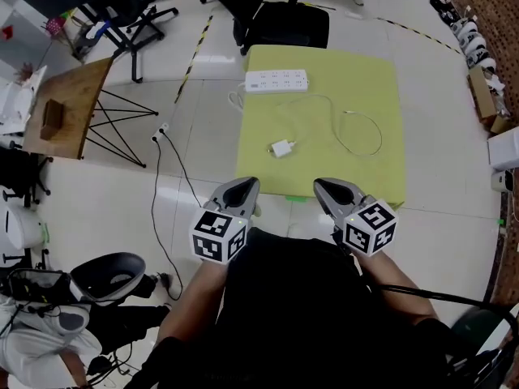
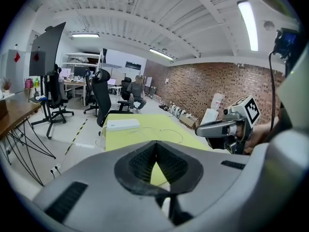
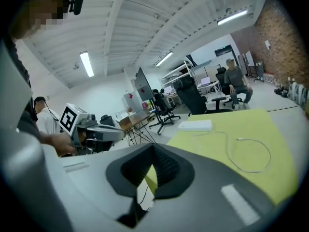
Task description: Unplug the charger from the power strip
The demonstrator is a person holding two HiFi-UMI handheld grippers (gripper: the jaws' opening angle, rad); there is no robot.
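Already unplugged, the charger (image 1: 282,147) lies flat on the bench (image 1: 369,83) toward the near left corner, well apart from the power strip (image 1: 276,80) at the far edge, its cable (image 1: 361,128) looping rightward. Left gripper (image 1: 246,186) and right gripper (image 1: 326,187) hover off the near edge, both clenched on nothing.

One charger (image 1: 282,147), one power strip (image 1: 276,80)

Right gripper (image 3: 153,149), jaws together; power strip (image 3: 195,125) and looped cable (image 3: 228,146) lie on the yellow table (image 3: 277,129).
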